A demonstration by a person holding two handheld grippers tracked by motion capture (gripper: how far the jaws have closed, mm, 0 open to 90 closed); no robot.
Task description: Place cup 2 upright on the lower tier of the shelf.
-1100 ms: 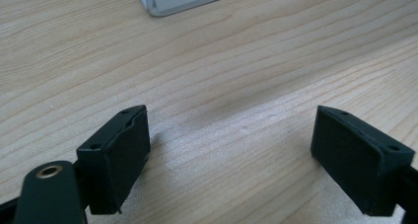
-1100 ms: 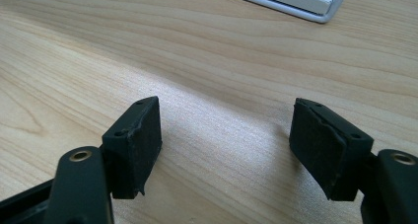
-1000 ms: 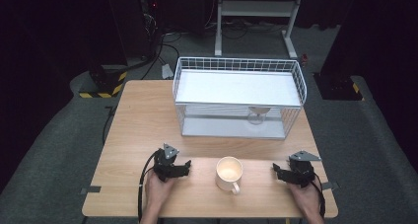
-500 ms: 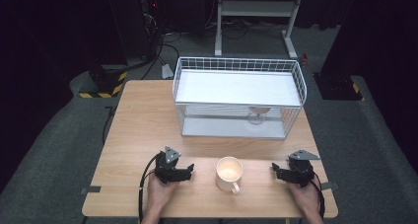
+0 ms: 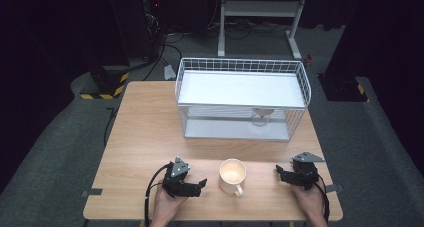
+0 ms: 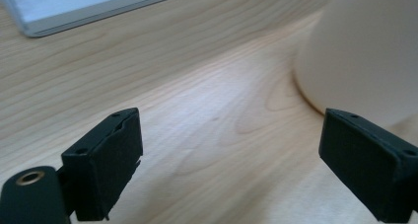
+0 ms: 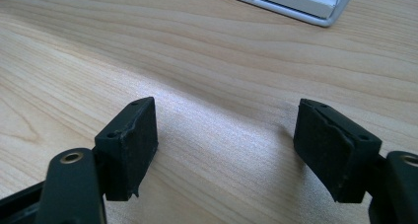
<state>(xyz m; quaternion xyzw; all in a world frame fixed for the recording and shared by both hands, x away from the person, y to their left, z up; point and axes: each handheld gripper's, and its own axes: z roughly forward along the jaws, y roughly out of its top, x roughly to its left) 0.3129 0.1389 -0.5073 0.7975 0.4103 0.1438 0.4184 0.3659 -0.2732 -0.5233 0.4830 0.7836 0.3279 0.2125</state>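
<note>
Left claw [image 5: 200, 183], jaws just opening, neared the smooth rounded cream mug [image 5: 232, 175].

In the left gripper view the mug [image 6: 365, 56] is blurred and cut off by the top and right edges, its handle unseen. In the high view a small object [image 5: 261, 116] behind the rack's wire mesh cannot be identified.

Left gripper [image 5: 201, 186] fingers just opening; right gripper [image 5: 278, 171] agape.

Cream mug [image 5: 232, 176], pale wood-grain table [image 5: 145, 132], white wire basket [image 5: 242, 67] — black tools [image 5: 201, 183], both.
</note>
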